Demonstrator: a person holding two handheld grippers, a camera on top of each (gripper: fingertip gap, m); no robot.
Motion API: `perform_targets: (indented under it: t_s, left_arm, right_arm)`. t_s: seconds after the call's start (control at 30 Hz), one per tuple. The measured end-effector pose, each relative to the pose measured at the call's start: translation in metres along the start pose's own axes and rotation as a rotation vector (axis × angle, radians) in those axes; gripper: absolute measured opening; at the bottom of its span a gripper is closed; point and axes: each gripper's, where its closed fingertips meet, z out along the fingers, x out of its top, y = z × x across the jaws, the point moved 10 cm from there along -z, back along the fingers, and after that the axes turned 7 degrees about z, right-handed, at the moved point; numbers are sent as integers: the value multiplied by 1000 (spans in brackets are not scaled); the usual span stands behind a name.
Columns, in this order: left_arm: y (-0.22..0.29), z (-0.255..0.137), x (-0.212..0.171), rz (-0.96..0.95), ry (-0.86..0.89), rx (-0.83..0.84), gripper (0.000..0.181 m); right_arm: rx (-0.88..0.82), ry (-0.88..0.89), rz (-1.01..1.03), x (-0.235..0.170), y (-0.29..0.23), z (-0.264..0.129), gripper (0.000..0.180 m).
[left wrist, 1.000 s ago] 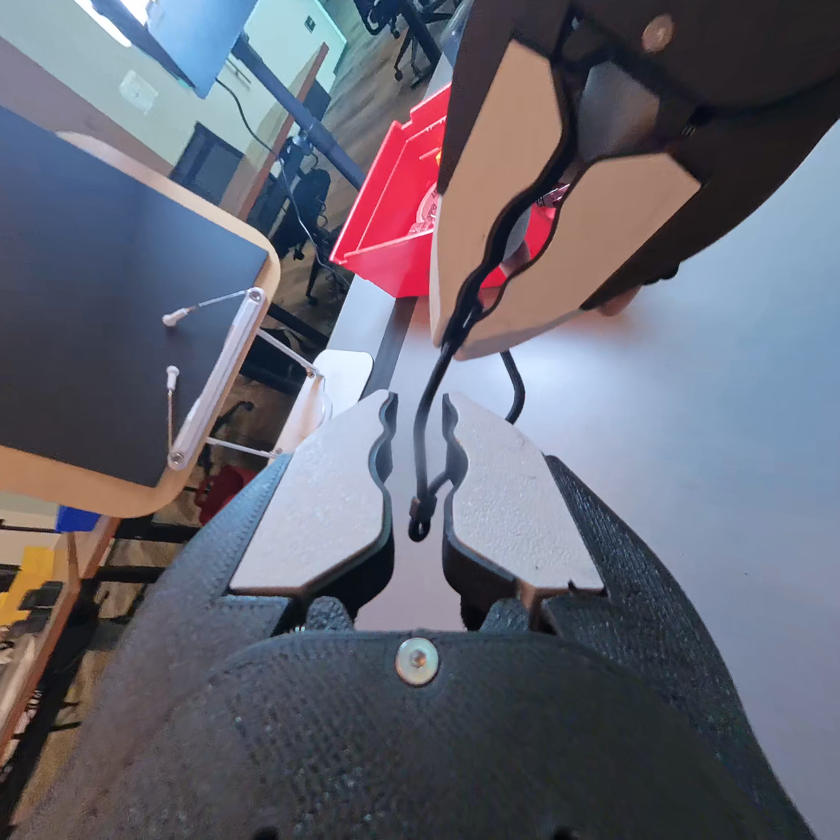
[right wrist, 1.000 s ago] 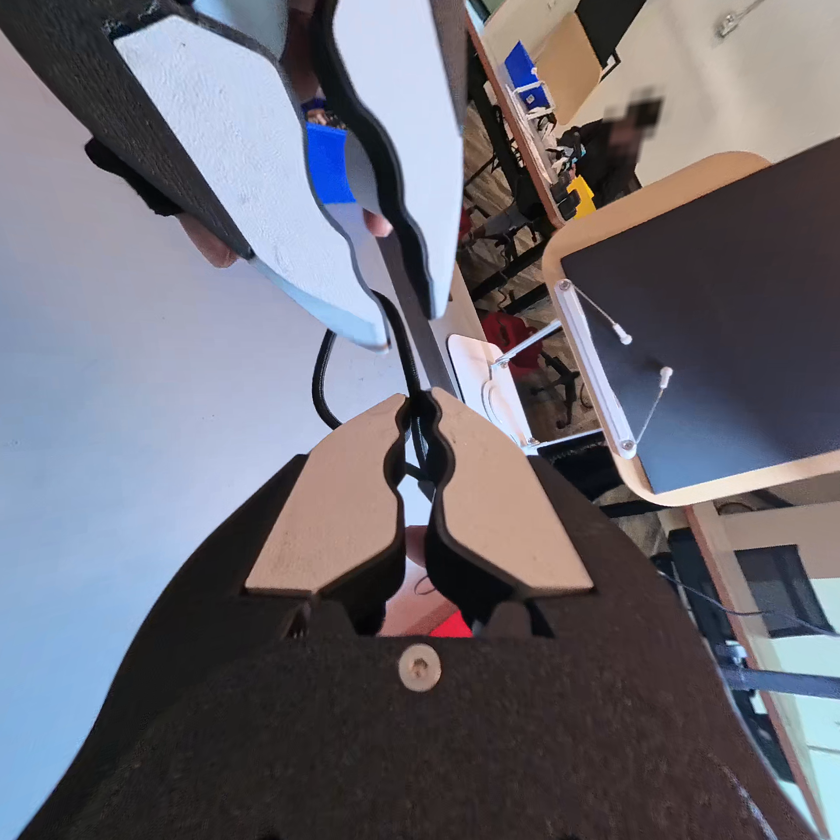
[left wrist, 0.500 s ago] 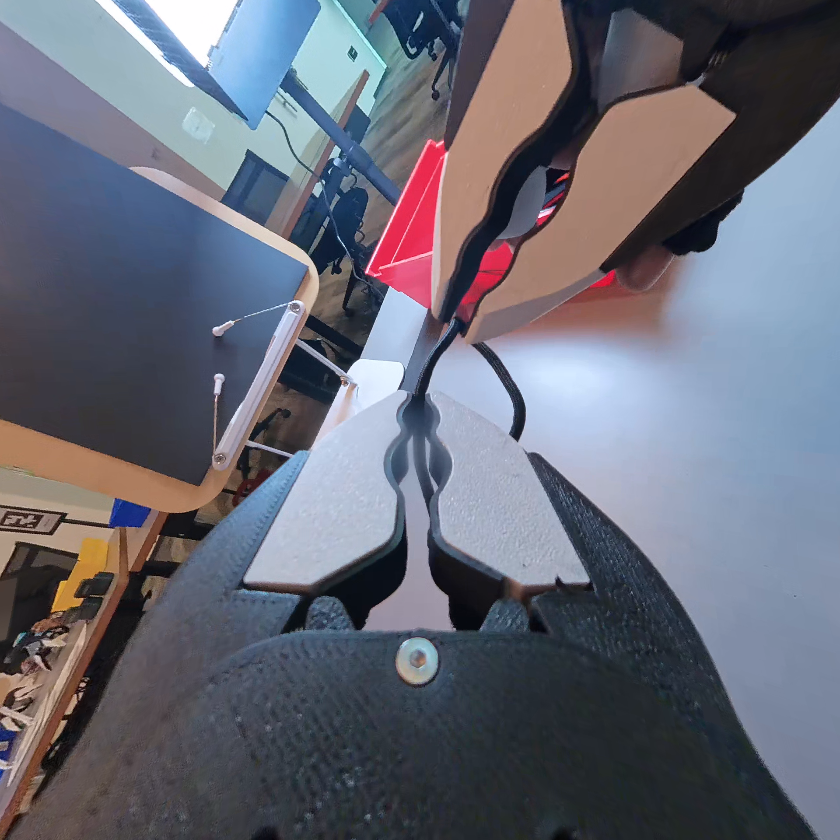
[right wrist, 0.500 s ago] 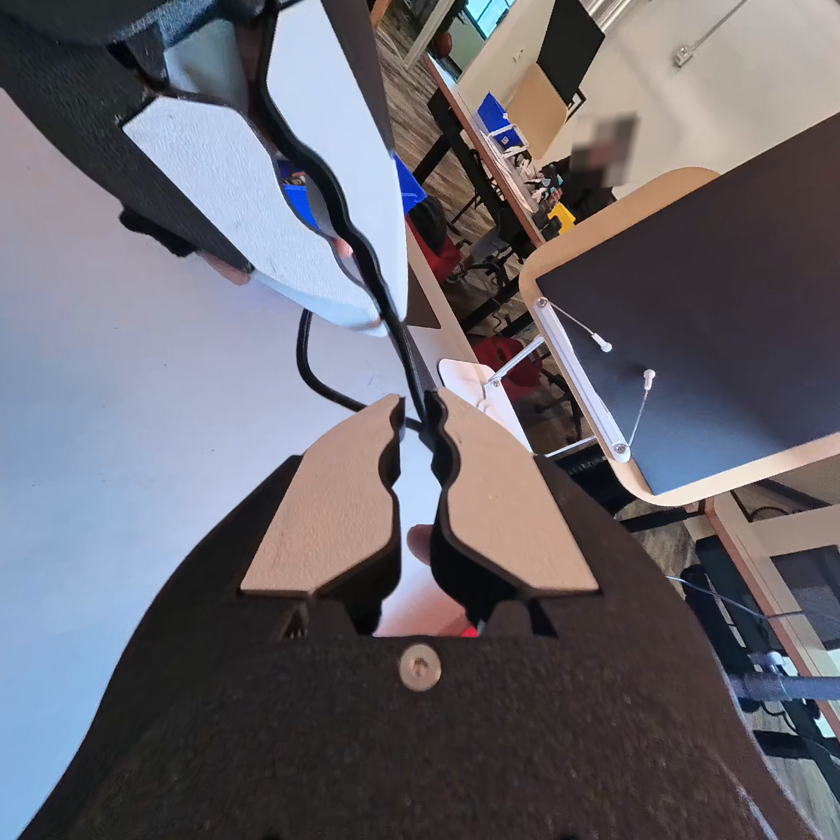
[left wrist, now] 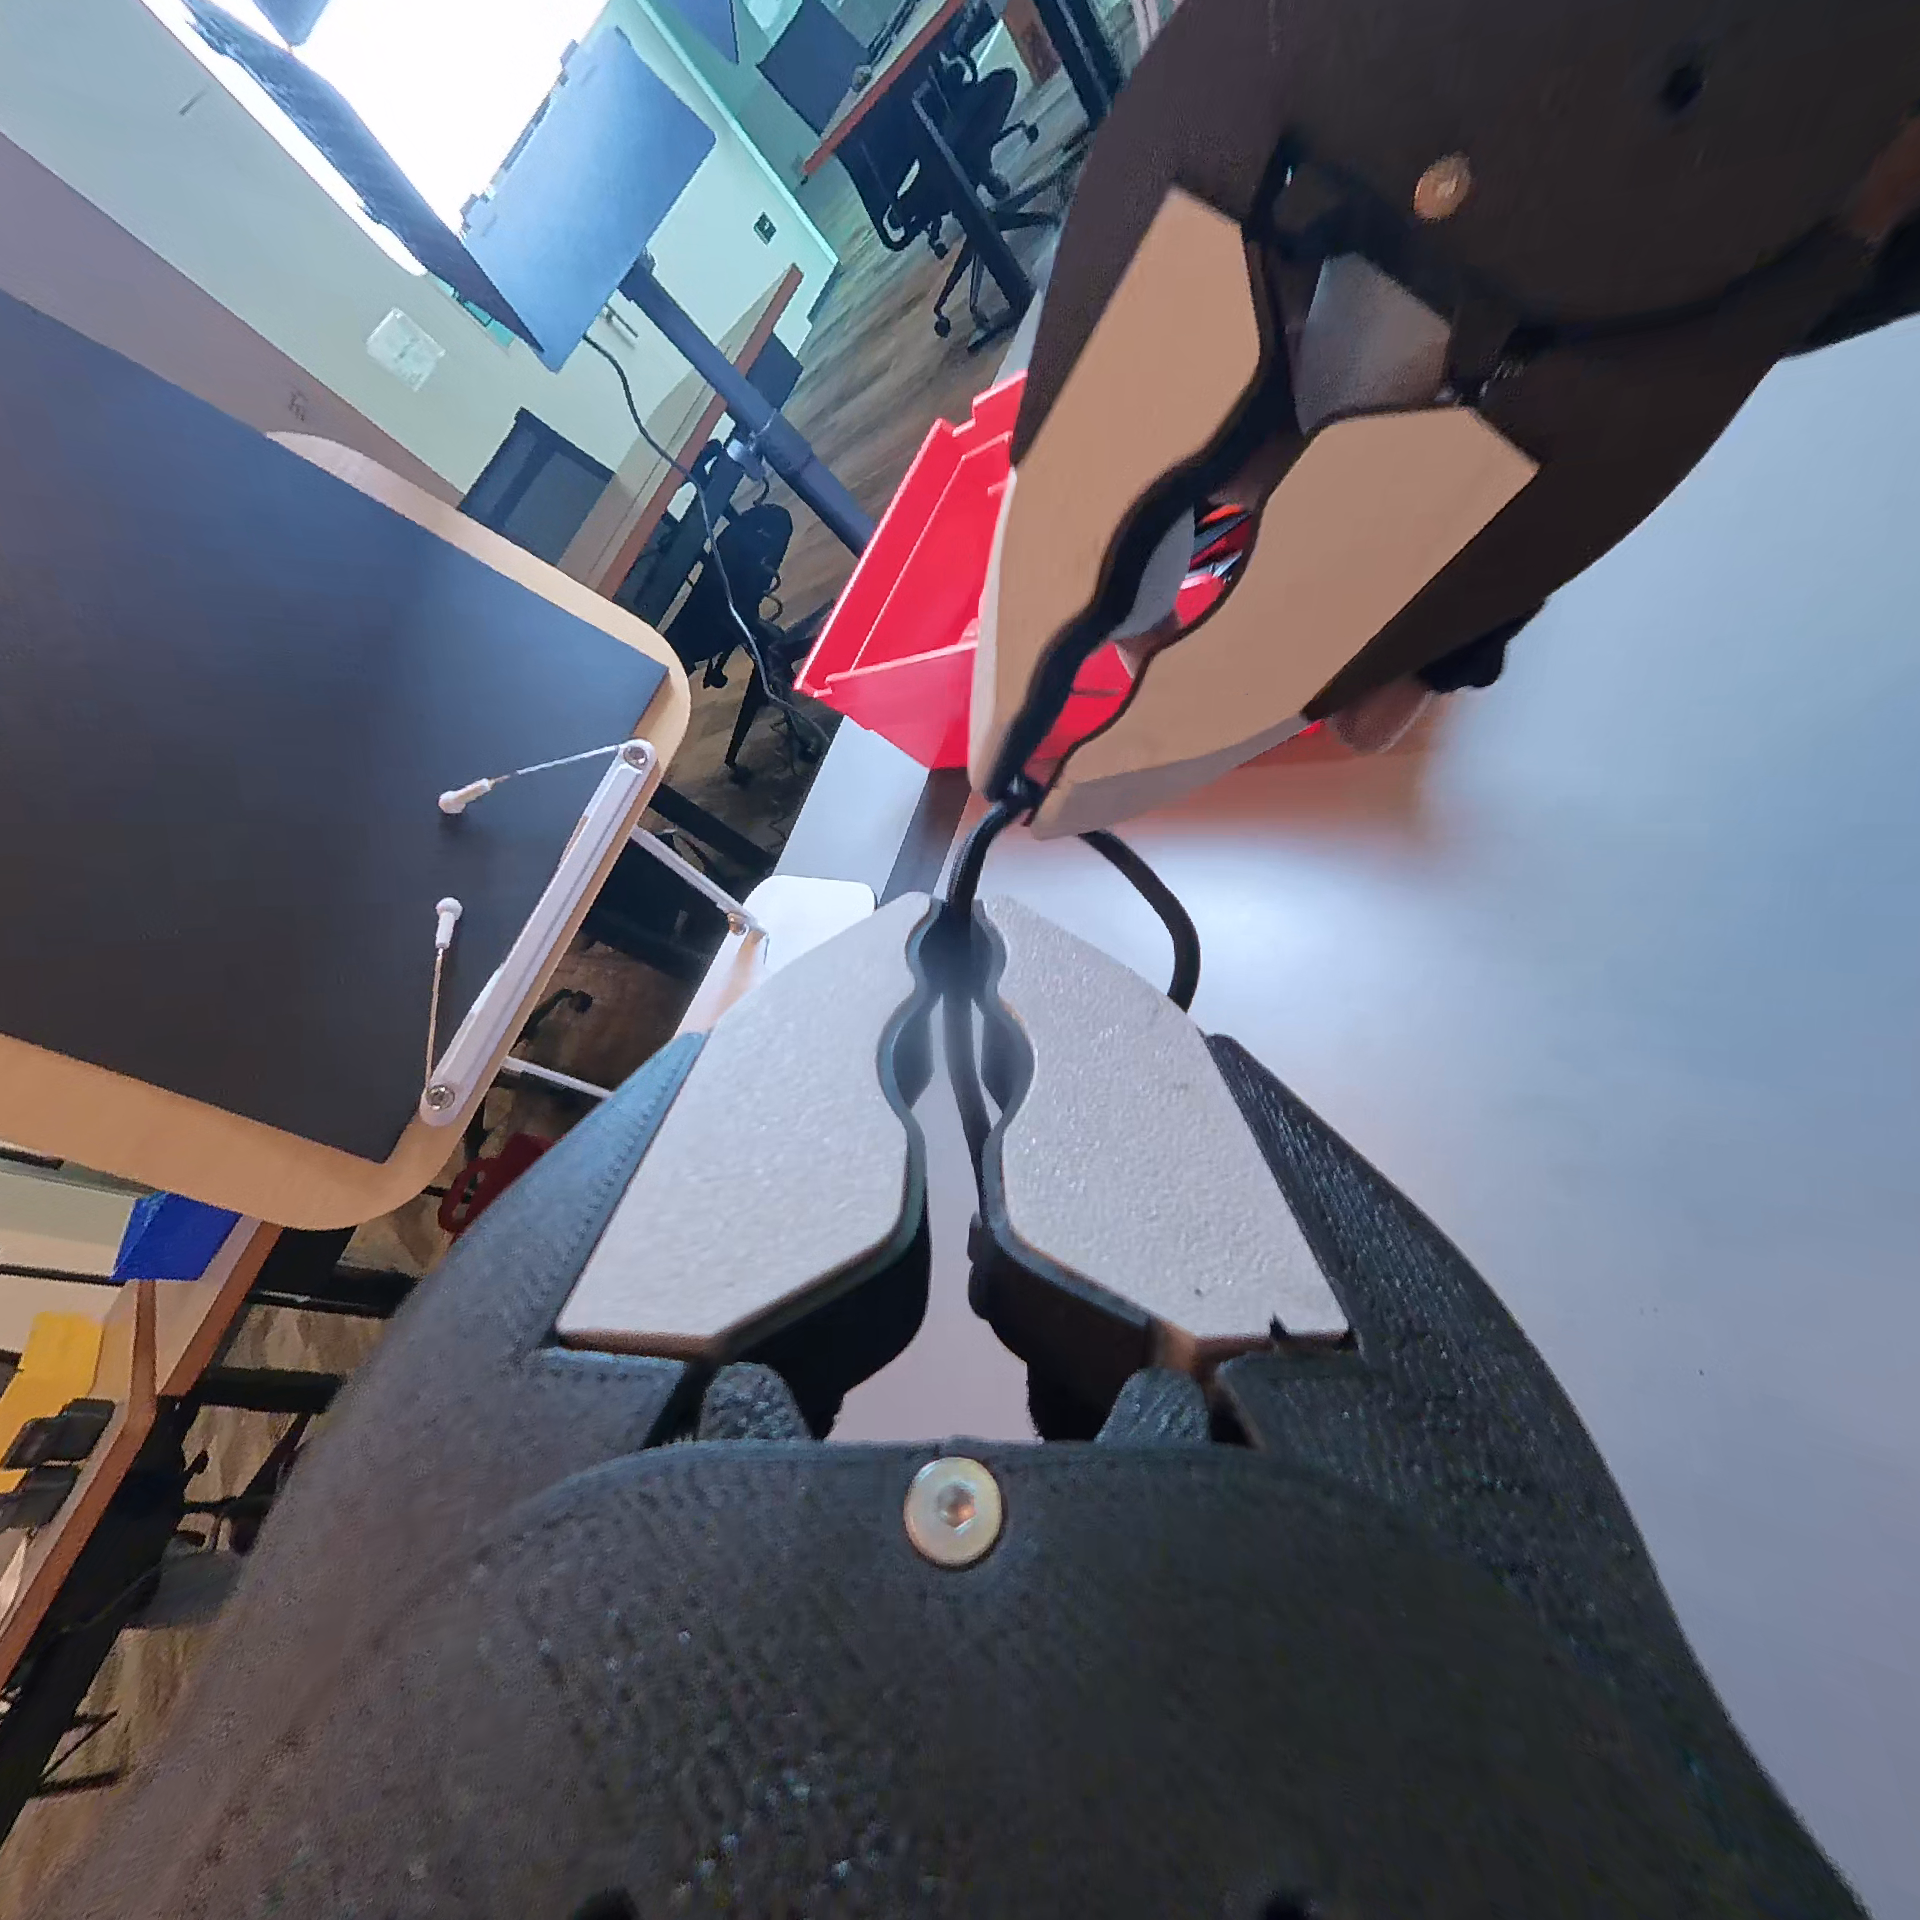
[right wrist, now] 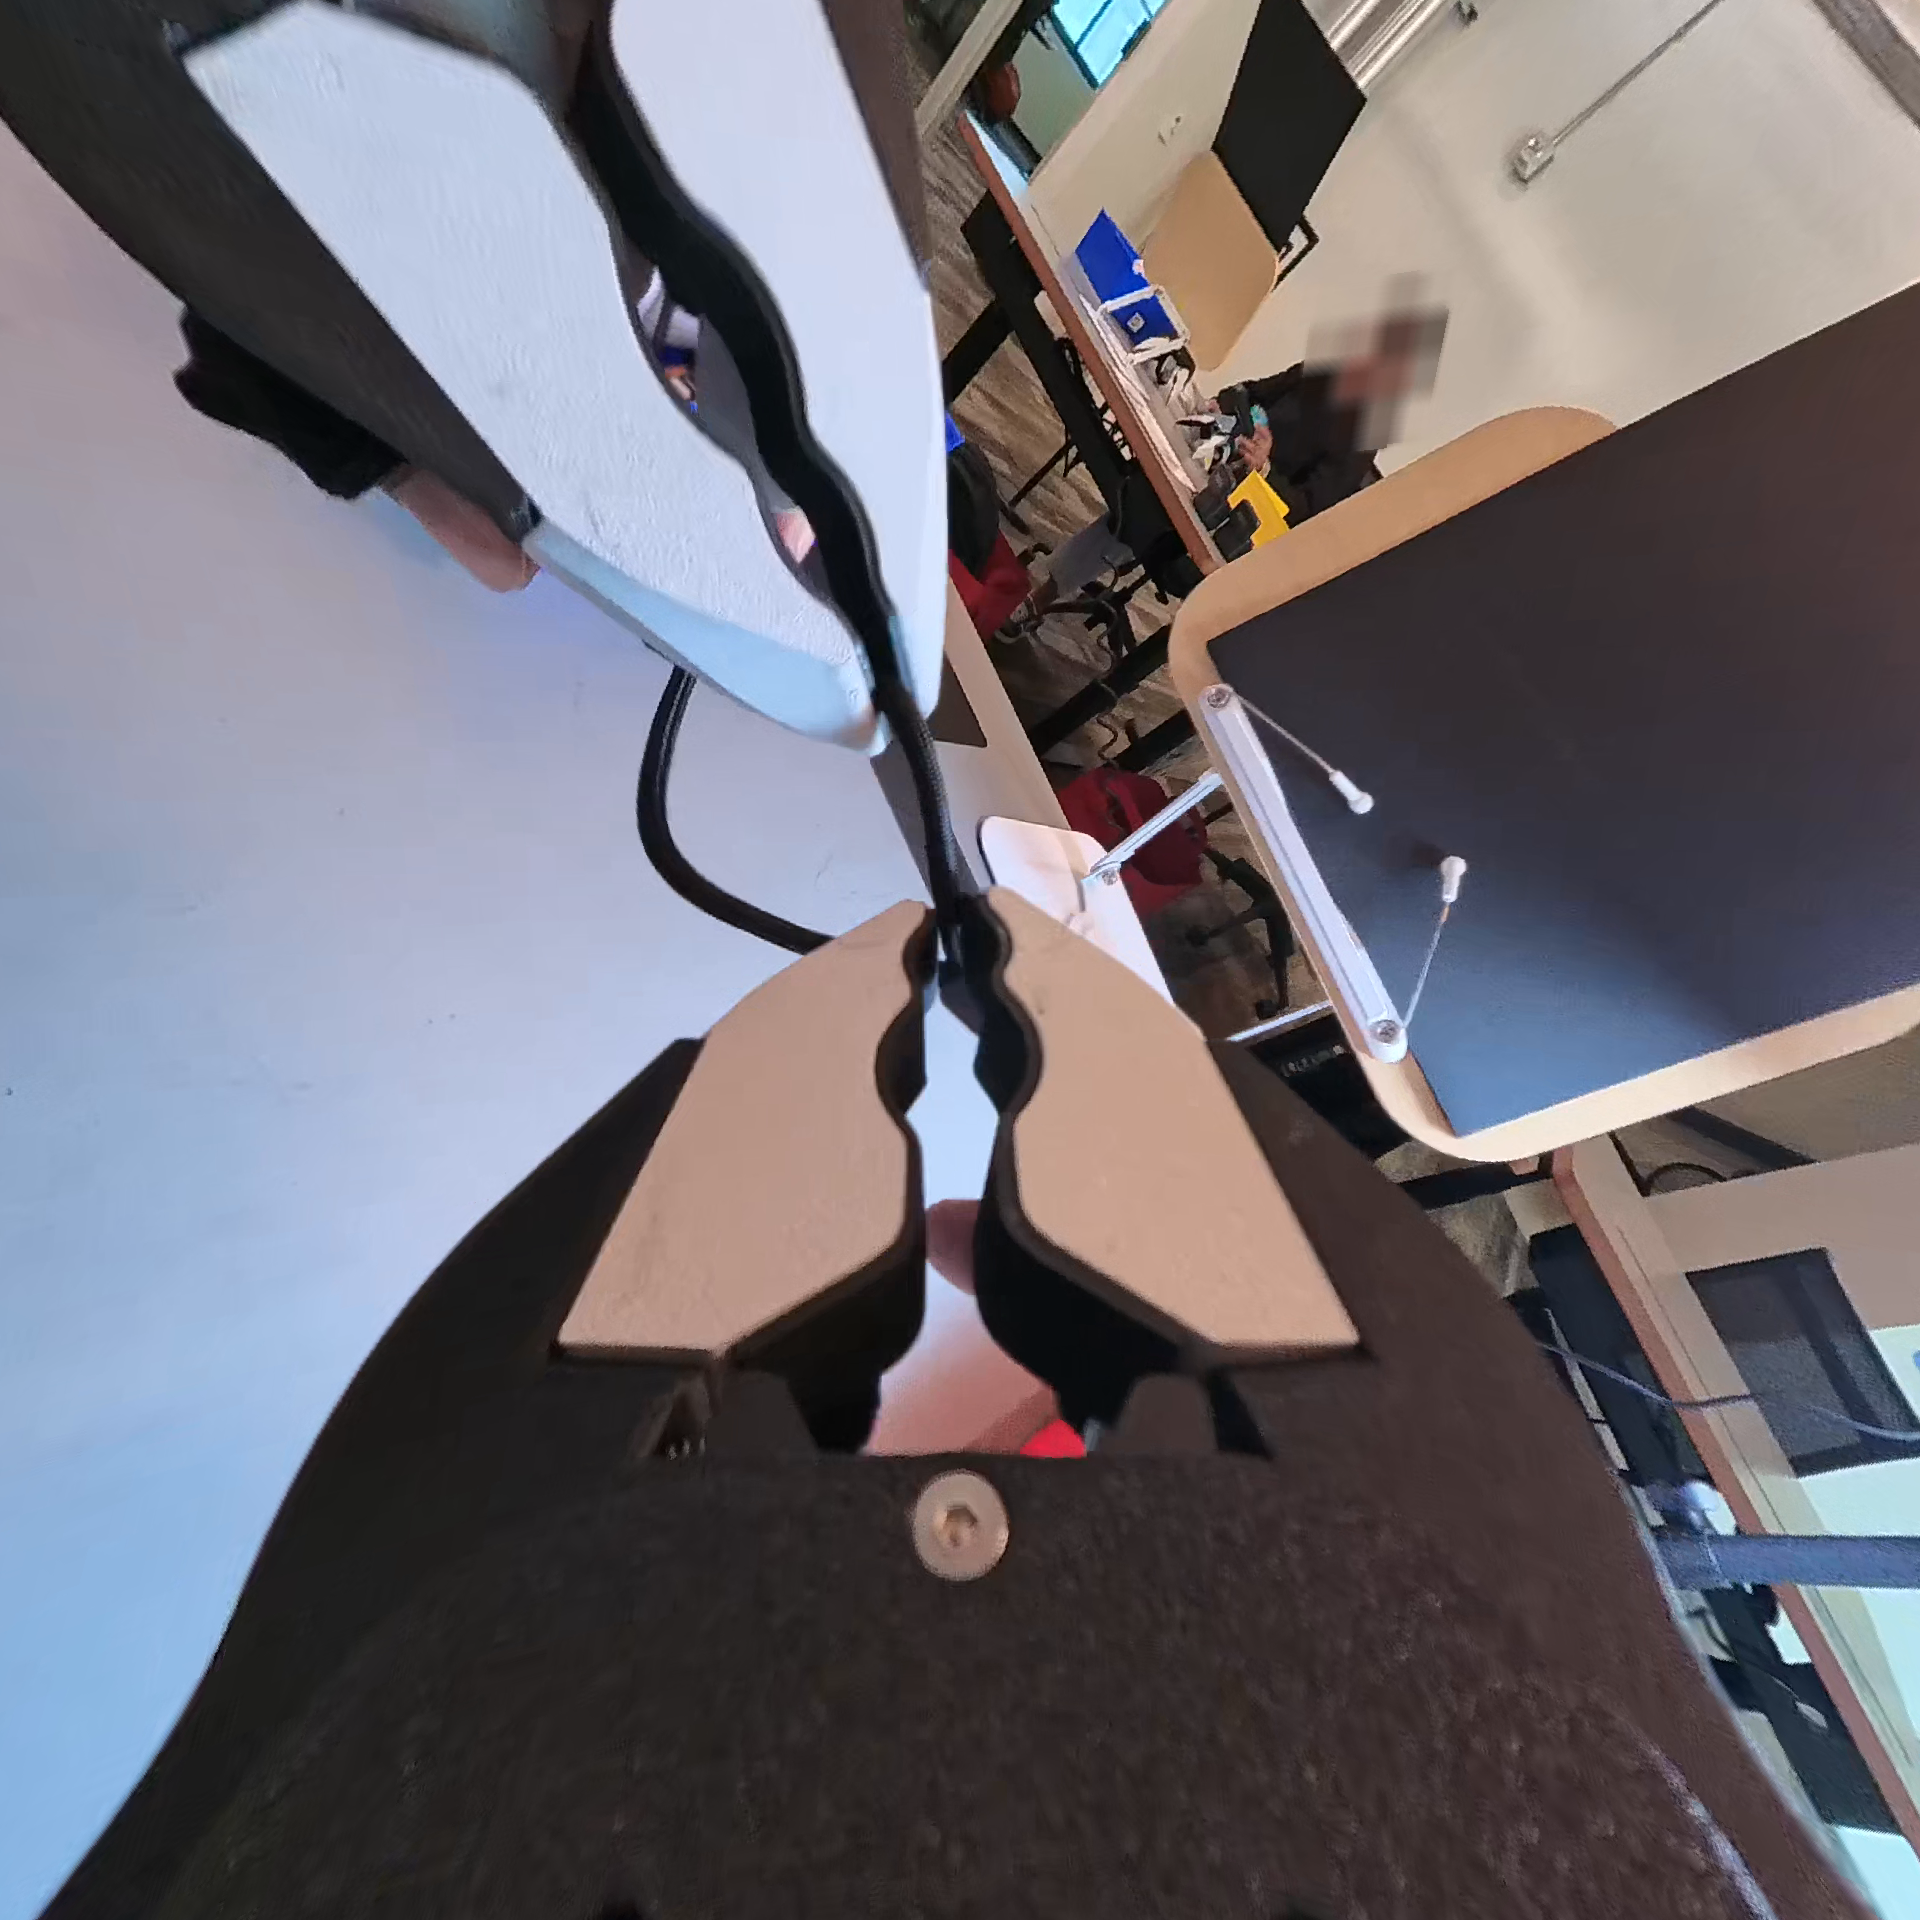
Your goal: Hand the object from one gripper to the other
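Change: since a second ago the left gripper has gone from spread wide around the black cord to clamped tight on it — and the right gripper has loosened a touch at its base while its tips stay on the cord.
Left gripper: grey-white fingers pressed together, pinching the cord along their wavy inner edges; two strands show in the slot between them.
Right gripper: tan fingers meet only at the very tips, nipping the cord there — further back a gap opens between them.
Cord position: strung taut and short between the two sets of tips, held up off the table, both grippers nose to nose and almost touching.
Cord slack: one loop bows out to the side from the pinch point, curving round and back toward the grippers.
Cord look: thin, black, with a braided woven surface, doubled over where the left gripper has it.
Hand: a fingertip peeks through the gap behind the right gripper's fingers.
Table: pale, smooth, slightly glossy.
Red bin: sits on the table behind the right gripper, partly hidden by it.
Beyond the edge: a dark board with a light wooden rim, tilted, with a white bracket fixed to it.
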Motion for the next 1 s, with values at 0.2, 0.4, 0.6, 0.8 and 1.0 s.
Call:
perform_targets:
  t_s: [0.2,0.4,0.6,0.8,1.0]
  left_arm:
    - [-3,2,-5,-68,-19,-38,18]
    - [-18,-12,-3,-127,54,39,28]
    - [-35,-29,-4,-316,226,116,18]
    - [-48,-22,-39,-534,283,184,17]
    - [-63,-20,-87,-703,250,240,17]
  right_arm:
    - [-37,-48,-43,-2,4,-1,3]
    - [-185,-158,-75,-18,36,-13,3]
    - [-431,-254,152,-58,98,-41,3]
    - [-579,-351,409,-117,141,-63,3]
    - [-593,-479,545,-169,152,-57,3]
